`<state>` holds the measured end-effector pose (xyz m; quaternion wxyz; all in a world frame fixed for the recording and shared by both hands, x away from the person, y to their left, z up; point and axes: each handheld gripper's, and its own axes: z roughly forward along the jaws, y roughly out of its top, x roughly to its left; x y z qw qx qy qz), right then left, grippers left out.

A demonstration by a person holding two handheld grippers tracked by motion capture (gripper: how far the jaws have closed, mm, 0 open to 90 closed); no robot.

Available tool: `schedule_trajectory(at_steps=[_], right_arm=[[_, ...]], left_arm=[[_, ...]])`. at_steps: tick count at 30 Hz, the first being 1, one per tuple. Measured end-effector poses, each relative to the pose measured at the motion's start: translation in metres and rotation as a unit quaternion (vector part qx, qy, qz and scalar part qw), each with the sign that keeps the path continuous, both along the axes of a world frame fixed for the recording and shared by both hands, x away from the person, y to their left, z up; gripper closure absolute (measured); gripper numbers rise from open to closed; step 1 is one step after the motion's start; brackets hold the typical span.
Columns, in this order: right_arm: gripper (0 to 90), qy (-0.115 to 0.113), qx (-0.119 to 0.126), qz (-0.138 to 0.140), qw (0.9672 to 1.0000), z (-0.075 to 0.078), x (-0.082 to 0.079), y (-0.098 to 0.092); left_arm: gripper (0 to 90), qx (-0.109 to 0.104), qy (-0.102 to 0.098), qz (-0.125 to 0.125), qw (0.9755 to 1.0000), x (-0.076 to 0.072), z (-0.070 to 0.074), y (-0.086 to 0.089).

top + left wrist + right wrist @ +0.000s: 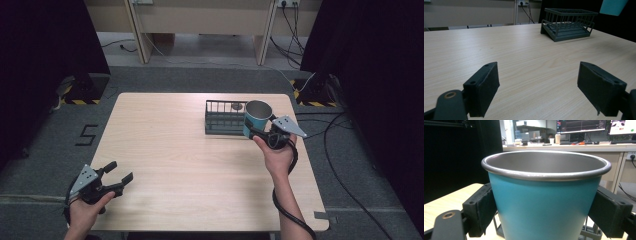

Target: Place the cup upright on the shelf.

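In the high view we see the right hand (276, 156) reaching up from the bottom right of the frame, forearm stretched forward. Its right gripper (257, 131) pinches a teal cup (256, 119) from both sides. The cup sits upright, right of centre in the frame, raised at the near right corner of the dark wire rack (223, 118). In the right gripper view the fingers (483, 207) press against the cup's teal wall below its metal rim. At the lower left of the high view, the left hand (86, 207) holds the left gripper (120, 173) low over the table (175, 165), its fingers (485, 85) spread wide with nothing between them.
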<state>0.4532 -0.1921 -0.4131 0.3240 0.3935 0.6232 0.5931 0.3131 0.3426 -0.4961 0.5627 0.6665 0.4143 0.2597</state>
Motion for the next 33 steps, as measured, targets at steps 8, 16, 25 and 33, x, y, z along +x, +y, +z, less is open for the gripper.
schedule_trajectory(at_steps=[8, 16, 25, 33], right_arm=[[16.1, 0.006, 0.003, 0.001, 1.0000, 0.001, 0.012, 0.004], [16.1, 0.007, 0.000, -0.003, 1.0000, 0.005, 0.024, 0.008], [16.1, 0.011, -0.004, -0.002, 0.9999, 0.012, 0.038, 0.016], [16.1, 0.013, -0.005, -0.006, 0.9999, 0.014, 0.050, 0.021]], left_arm=[[16.9, 0.000, 0.000, -0.001, 1.0000, 0.000, 0.000, 0.000], [16.9, -0.001, 0.000, -0.001, 1.0000, 0.000, 0.000, 0.000], [16.9, -0.003, -0.001, -0.001, 1.0000, 0.000, 0.000, 0.000], [16.8, -0.004, -0.001, -0.001, 1.0000, 0.000, 0.000, 0.000]])
